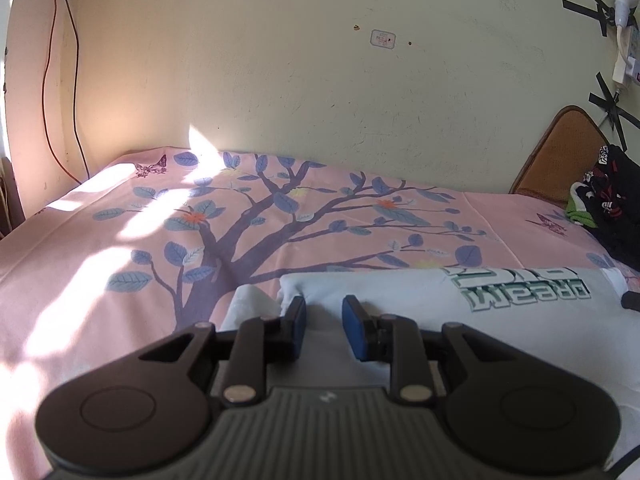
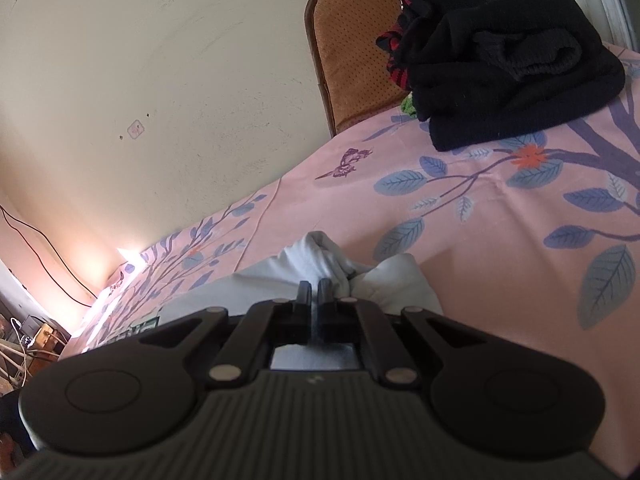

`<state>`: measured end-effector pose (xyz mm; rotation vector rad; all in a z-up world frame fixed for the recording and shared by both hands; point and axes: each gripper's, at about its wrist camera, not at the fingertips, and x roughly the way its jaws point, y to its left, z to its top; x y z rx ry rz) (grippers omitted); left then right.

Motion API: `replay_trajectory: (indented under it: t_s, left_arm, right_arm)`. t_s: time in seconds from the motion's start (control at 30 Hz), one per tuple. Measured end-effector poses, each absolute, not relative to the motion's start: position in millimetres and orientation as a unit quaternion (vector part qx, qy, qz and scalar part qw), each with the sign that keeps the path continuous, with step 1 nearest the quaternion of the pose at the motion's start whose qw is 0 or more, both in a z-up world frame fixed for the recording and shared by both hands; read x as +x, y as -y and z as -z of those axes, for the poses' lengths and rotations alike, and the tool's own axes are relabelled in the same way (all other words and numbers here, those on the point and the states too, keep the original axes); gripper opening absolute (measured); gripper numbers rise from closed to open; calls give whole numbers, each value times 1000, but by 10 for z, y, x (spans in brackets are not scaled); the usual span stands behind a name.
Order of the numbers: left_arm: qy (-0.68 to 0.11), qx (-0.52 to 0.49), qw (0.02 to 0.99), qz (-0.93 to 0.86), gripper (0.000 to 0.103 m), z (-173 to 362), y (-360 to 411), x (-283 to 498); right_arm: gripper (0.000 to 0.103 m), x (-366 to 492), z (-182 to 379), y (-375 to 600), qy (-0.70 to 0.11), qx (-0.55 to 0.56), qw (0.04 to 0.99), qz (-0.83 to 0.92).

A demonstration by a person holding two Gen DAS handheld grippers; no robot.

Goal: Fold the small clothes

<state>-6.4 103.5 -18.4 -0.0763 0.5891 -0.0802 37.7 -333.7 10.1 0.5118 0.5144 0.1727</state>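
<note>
A white T-shirt (image 1: pixel 500 320) with green lettering lies partly folded on the pink bedsheet (image 1: pixel 120 280). My left gripper (image 1: pixel 324 312) is open, its blue pads just above the shirt's left part, holding nothing. In the right wrist view my right gripper (image 2: pixel 314 288) is shut on a bunched fold of the white T-shirt (image 2: pixel 328 256), pinched between the fingers and lifted slightly off the sheet (image 2: pixel 500 240).
A pile of dark clothes (image 2: pixel 500 60) lies at the head of the bed, also in the left view (image 1: pixel 612 200). A brown headboard (image 2: pixel 352 48) stands against the cream wall (image 1: pixel 320 60). Cables hang at the left (image 1: pixel 60 80).
</note>
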Motion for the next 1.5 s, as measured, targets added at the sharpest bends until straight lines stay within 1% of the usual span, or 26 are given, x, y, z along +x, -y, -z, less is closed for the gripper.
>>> replay_trajectory:
  t_s: [0.23,0.27,0.33,0.4,0.43,0.5,0.53,0.7,0.8,0.83,0.87,0.9,0.93,0.97,1.0,1.03,1.13,1.17,1.2,1.23,1.27,1.3,1.43,1.5]
  left_arm:
    - [-287,-23,957,32,24,184,-984,-85]
    - [-286,-22,957,31,24,182,-982,-90]
    - [-286,-20,958,31,24,182,-975,-94]
    - [-285,-20,958,31,24,181,-976,-97]
    - [-285,-19,958,31,25,180,-976,-99]
    - [-285,-18,958,30,25,179,-976,-101]
    - [-285,-17,958,30,25,179,-973,-102]
    - [-284,-15,958,29,25,181,-972,-101]
    - [-283,-11,959,27,26,184,-968,-104]
    - [-282,-10,959,26,27,185,-965,-105]
    - [-282,-8,959,24,27,187,-962,-105]
    - [-280,-5,960,20,31,187,-956,-110]
    - [-279,0,960,8,47,186,-949,-114]
    - [-280,0,960,-17,61,182,-947,-111]
    - [-277,-7,960,-37,79,171,-976,-116]
    - [-271,-20,962,-37,82,161,-1023,-135]
    - [-256,-41,965,-34,83,146,-1098,-184]
    - [-245,-41,968,-36,84,134,-1101,-215]
    - [-234,-40,971,-36,90,122,-1095,-252]
    - [-221,-37,974,-37,99,108,-1087,-295]
    - [-203,-35,978,-40,102,88,-1076,-355]
    - [-187,-36,981,-41,103,73,-1073,-413]
    - [-145,-48,987,-52,103,36,-1085,-631]
    - [-111,-45,990,-68,103,14,-1067,-750]
  right_arm:
    - [10,375,-104,3320,-248,241,934,-88]
    - [12,368,-108,3311,-247,238,935,-88]
    - [20,327,-129,3276,-240,227,940,-90]
    - [42,246,-163,3223,-224,210,947,-95]
    - [47,180,-184,3192,-211,201,951,-99]
    - [64,45,-211,3145,-190,187,959,-100]
    - [66,-27,-220,3127,-183,181,962,-93]
    - [66,-304,-205,3136,-168,184,963,-98]
    - [67,-366,-198,3142,-177,183,963,-93]
    - [67,-371,-193,3146,-179,183,962,-92]
    - [72,-371,-183,3148,-182,183,962,-87]
    - [75,-360,-180,3147,-184,182,962,-83]
    - [75,-344,-171,3143,-190,180,962,-80]
    - [75,-320,-161,3137,-197,179,961,-80]
    - [78,-301,-154,3131,-202,177,960,-80]
    - [79,-283,-149,3120,-209,175,959,-78]
    - [84,-264,-138,3110,-215,173,958,-80]
    - [87,-276,-140,3119,-210,176,958,-81]
    - [88,-291,-148,3127,-203,180,959,-83]
    - [89,-308,-155,3149,-193,189,959,-87]
    - [91,-321,-160,3172,-185,201,958,-89]
    - [95,-324,-160,3189,-182,210,957,-89]
    - [95,-289,-149,3252,-190,234,948,-98]
    - [95,-263,-142,3262,-198,242,944,-101]
